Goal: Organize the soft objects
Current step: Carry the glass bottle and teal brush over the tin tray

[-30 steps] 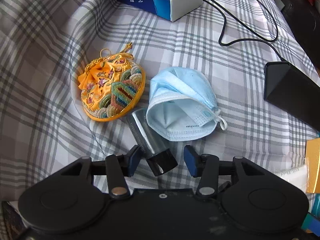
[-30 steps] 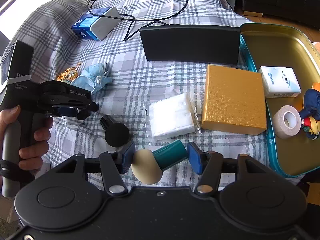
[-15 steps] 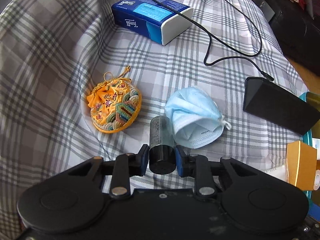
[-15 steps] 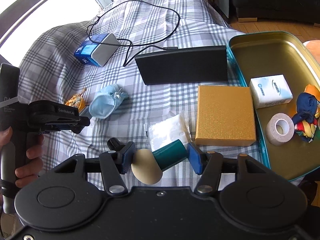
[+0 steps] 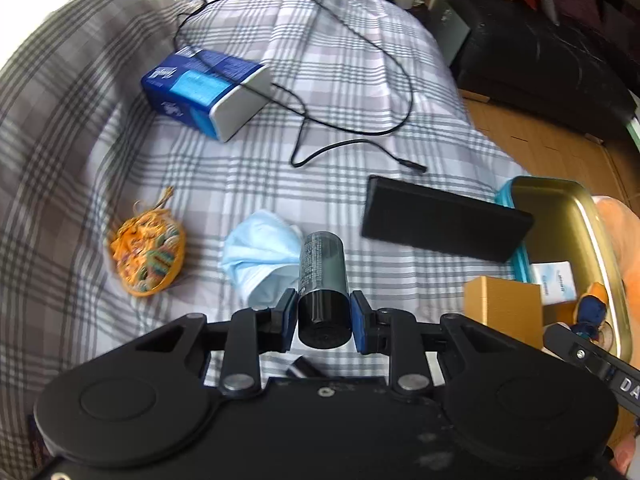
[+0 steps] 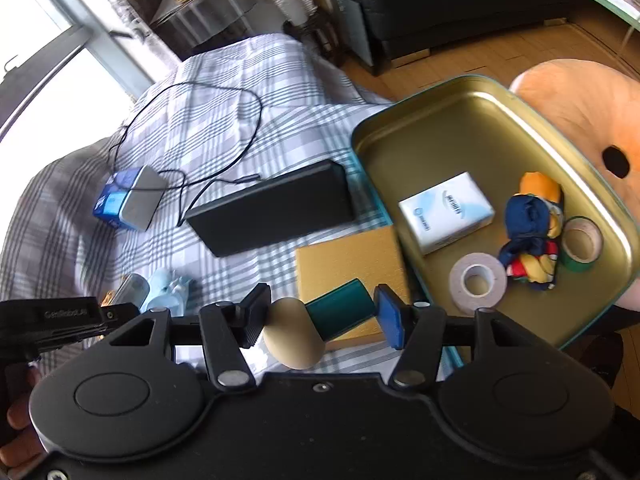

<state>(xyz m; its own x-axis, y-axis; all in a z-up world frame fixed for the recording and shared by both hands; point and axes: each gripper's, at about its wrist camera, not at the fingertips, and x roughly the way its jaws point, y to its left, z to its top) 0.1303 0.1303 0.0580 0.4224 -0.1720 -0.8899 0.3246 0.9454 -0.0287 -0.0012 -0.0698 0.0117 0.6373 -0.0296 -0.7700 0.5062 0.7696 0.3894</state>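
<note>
Grey-and-white plaid cloth (image 5: 328,80) spreads under everything we see. At its right edge sits the gold-lined tin tray (image 6: 472,128), teal outside, holding a white box (image 6: 446,212), a bundled blue, red and yellow cloth (image 6: 530,232), a white tape roll (image 6: 478,282) and a green tape roll (image 6: 582,244). Beside the tray lie a long black case (image 5: 444,220) and a gold box (image 5: 504,306); farther off a blue tissue pack (image 5: 204,90) has a black cable (image 5: 360,64) looped over it. Near us rest a crumpled blue face mask (image 5: 260,256) and an embroidered yellow pouch (image 5: 148,256). Our left gripper (image 5: 323,316) is clamped on a dark cylindrical bottle (image 5: 322,272), raised above the mask. Our right gripper (image 6: 318,316) pinches a teal-handled beige sponge applicator (image 6: 320,320) near the tray.
</note>
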